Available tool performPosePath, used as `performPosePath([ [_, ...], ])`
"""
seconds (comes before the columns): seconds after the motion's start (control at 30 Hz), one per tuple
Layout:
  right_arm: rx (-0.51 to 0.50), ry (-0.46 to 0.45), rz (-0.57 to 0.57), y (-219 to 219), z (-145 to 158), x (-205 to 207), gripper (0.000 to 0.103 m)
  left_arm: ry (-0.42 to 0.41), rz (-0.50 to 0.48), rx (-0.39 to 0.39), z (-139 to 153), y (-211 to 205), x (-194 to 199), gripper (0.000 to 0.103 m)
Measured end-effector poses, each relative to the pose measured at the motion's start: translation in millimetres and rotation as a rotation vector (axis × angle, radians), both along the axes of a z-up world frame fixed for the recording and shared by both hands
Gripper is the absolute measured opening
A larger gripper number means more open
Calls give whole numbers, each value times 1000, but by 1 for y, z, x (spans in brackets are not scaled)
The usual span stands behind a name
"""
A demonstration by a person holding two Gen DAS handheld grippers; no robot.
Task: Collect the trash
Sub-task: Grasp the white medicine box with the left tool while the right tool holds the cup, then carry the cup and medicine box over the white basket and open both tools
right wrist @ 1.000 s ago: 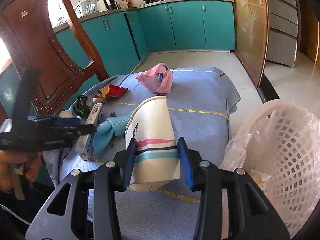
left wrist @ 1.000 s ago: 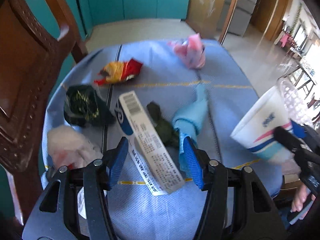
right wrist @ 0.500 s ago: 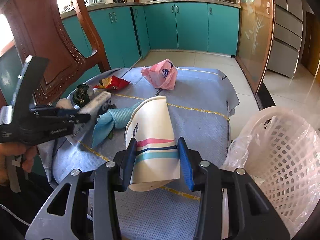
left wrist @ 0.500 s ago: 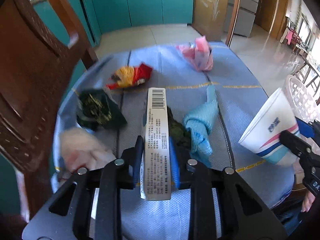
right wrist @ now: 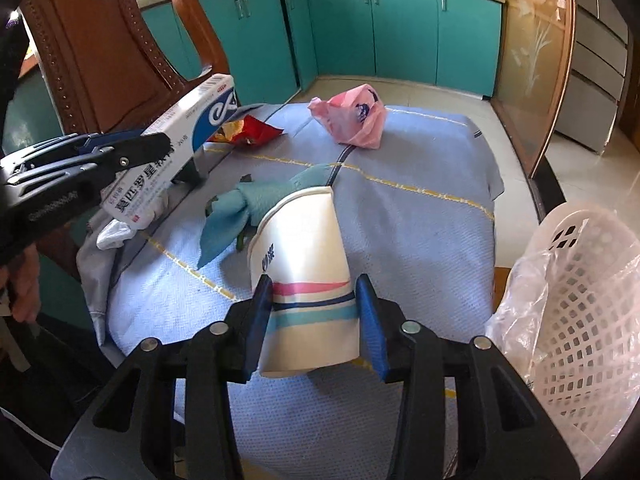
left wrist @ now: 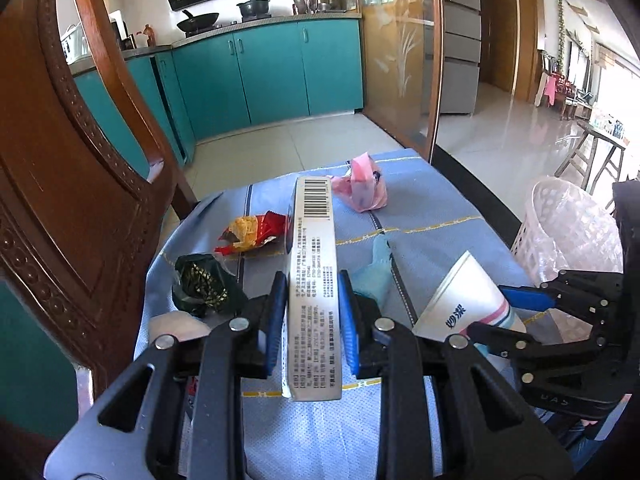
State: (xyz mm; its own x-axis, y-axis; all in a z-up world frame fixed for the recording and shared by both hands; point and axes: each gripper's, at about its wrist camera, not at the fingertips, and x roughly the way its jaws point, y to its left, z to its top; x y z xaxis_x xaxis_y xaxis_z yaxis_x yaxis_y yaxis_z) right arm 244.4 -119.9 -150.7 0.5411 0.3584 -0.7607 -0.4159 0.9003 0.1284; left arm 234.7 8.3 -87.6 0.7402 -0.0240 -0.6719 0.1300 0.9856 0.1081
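My left gripper (left wrist: 313,300) is shut on a long white box (left wrist: 314,280) with a barcode and holds it above the table; the box also shows in the right wrist view (right wrist: 176,144). My right gripper (right wrist: 314,300) is shut on a white paper cup (right wrist: 306,280) with pink and blue stripes, seen too in the left wrist view (left wrist: 464,304). On the blue tablecloth (right wrist: 420,216) lie a pink plastic bag (right wrist: 352,116), a red-yellow wrapper (left wrist: 250,232), a dark green wrapper (left wrist: 200,288) and a teal cloth (right wrist: 248,208).
A white lattice basket (right wrist: 580,320) lined with clear plastic stands off the table's right side. A brown wooden chair back (left wrist: 60,184) rises at the left. White crumpled paper (left wrist: 176,324) lies at the table's near left edge. Teal cabinets line the far wall.
My left gripper closed on the white box and lifted it off the table, tilting the view upward. My right gripper kept its hold on the cup.
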Motion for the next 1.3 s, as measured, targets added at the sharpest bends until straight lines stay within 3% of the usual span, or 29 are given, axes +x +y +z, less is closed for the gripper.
performPosePath([
  [0.03,-17,-1,-3,1,-1,0,50,-1,-1,-1,0,0,0,26],
  [0.1,-48,-15,-6,4,-2,-1,69,-2,-1,-3,0,1,0,26],
  [0.17,-84,-33,11,10,-4,-4,73,-3,0,-6,1,1,-2,26],
  [0.37,-178,-63,20,22,-16,-5,73,-16,1,-16,2,4,-1,26],
  [0.43,-167,-61,15,21,-17,-4,69,-19,-1,-18,3,4,-2,26],
  [0.73,-143,-132,-3,17,-1,-11,68,-69,11,-42,11,10,-8,26],
  [1.0,-77,-241,-111,-11,30,-26,68,-190,-8,-29,30,2,-22,26],
  [1.3,-34,-383,-305,-81,65,-61,68,-219,-91,-74,44,-36,-25,26],
])
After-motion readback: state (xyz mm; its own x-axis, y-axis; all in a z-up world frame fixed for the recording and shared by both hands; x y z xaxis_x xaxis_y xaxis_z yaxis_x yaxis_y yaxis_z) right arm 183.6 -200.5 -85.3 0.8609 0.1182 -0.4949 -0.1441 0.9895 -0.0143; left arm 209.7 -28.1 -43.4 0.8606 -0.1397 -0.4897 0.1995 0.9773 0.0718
